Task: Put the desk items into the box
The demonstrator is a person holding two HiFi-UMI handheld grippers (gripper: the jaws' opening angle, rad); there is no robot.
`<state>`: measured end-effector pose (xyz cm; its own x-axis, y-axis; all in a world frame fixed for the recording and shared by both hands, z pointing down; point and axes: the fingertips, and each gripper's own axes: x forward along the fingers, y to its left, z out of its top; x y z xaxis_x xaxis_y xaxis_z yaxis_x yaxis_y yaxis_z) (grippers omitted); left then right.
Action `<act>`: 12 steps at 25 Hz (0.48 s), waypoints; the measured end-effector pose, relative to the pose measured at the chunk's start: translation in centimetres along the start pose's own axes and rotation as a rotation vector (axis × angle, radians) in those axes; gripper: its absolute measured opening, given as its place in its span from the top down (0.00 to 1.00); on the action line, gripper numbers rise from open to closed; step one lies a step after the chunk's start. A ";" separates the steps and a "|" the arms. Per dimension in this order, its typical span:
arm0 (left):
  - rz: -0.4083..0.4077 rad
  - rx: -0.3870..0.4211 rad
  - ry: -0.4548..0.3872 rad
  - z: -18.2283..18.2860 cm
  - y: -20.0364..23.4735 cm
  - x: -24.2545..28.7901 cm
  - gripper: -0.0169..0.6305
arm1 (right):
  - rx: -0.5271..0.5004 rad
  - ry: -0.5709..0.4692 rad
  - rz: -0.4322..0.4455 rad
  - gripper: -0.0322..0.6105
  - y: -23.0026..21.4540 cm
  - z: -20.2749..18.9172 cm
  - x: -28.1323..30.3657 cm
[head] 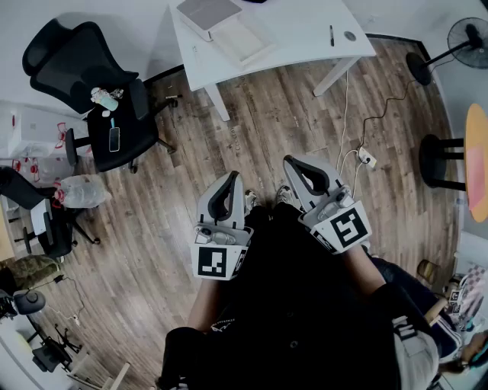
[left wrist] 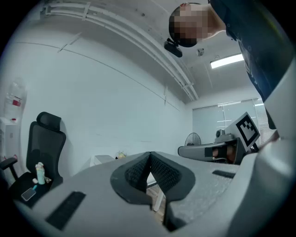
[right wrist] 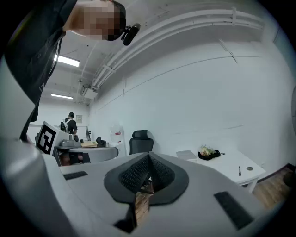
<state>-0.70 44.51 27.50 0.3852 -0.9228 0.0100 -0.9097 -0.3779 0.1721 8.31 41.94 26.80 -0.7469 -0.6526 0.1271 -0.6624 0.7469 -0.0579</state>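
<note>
- Left gripper [left wrist: 149,159]: jaws closed, tips meeting, nothing between them. It is held low, close to the person's body, above the wood floor [head: 267,122].
- Right gripper [right wrist: 148,161]: also closed and empty, just beside the left one.
- Bench [head: 305,30]: well apart, ahead of both grippers. A pen [head: 332,36] and a small round thing [head: 350,36] lie near its right end.
- Box [head: 242,40]: seemingly a shallow white tray next to a grey lid [head: 207,12], on the bench's left part.
- Chair [head: 76,61]: to the left, carrying a bottle [head: 107,97] and a phone [head: 113,139].
</note>
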 end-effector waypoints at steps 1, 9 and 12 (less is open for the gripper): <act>-0.004 0.008 -0.001 0.0 -0.2 0.2 0.96 | -0.001 -0.003 0.002 0.95 -0.1 0.1 -0.1; -0.024 0.054 -0.002 0.1 -0.6 0.2 0.96 | -0.004 0.003 0.000 0.95 0.7 -0.3 -0.9; -0.012 0.048 -0.005 -0.2 -0.1 -0.5 0.96 | -0.011 0.001 -0.004 0.95 1.3 -0.7 -0.9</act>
<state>-0.76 45.02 27.71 0.3957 -0.9184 0.0035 -0.9114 -0.3922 0.1243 8.17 43.58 27.28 -0.7442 -0.6554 0.1287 -0.6647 0.7457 -0.0466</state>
